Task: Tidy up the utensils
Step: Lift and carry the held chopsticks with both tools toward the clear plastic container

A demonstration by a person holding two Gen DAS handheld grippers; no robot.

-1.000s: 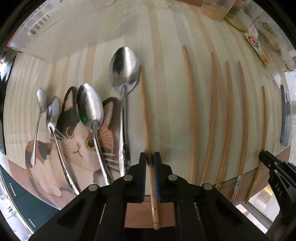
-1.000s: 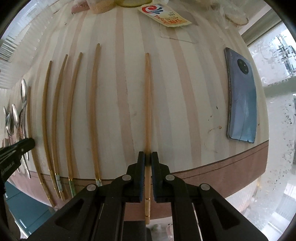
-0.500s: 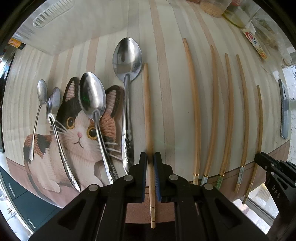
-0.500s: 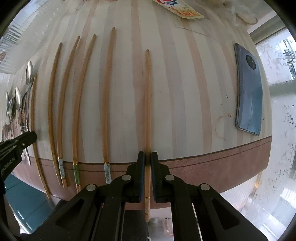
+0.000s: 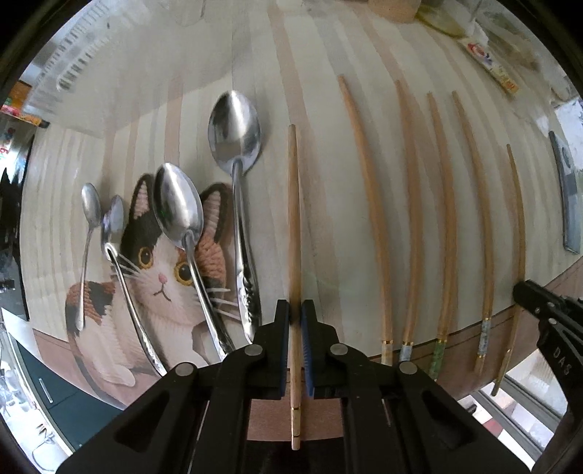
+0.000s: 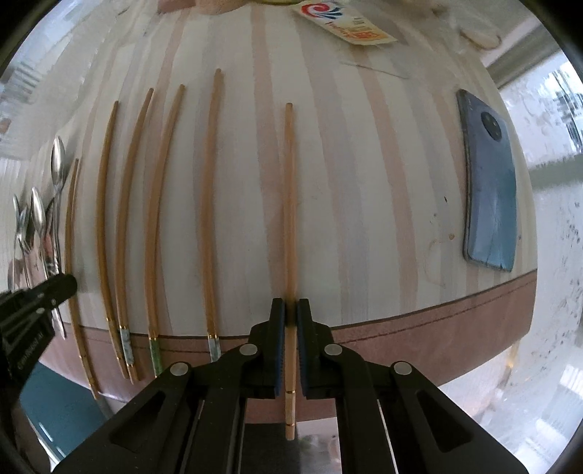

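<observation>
My left gripper (image 5: pixel 295 310) is shut on a wooden chopstick (image 5: pixel 293 226) that points away over the striped table, just right of several steel spoons (image 5: pixel 233 146) lying side by side. My right gripper (image 6: pixel 290 310) is shut on another wooden chopstick (image 6: pixel 289 204), held at the right end of the row. Several more chopsticks (image 5: pixel 411 218) lie parallel between the two held ones, and they also show in the right wrist view (image 6: pixel 153 218). The right gripper's tip shows in the left wrist view (image 5: pixel 528 295), and the left gripper's tip shows in the right wrist view (image 6: pixel 62 286).
A cat-print mat (image 5: pixel 153 277) lies under the spoons. A blue phone (image 6: pixel 488 189) lies at the right near the table edge. A red and white packet (image 6: pixel 346 25) and jars sit at the back. The table's brown front edge (image 6: pixel 437 321) runs just ahead of the grippers.
Both grippers have drawn back slightly toward the table's front edge with their chopsticks still held; the chopstick ends now overhang the edge. The spoons and loose chopsticks have not moved.
</observation>
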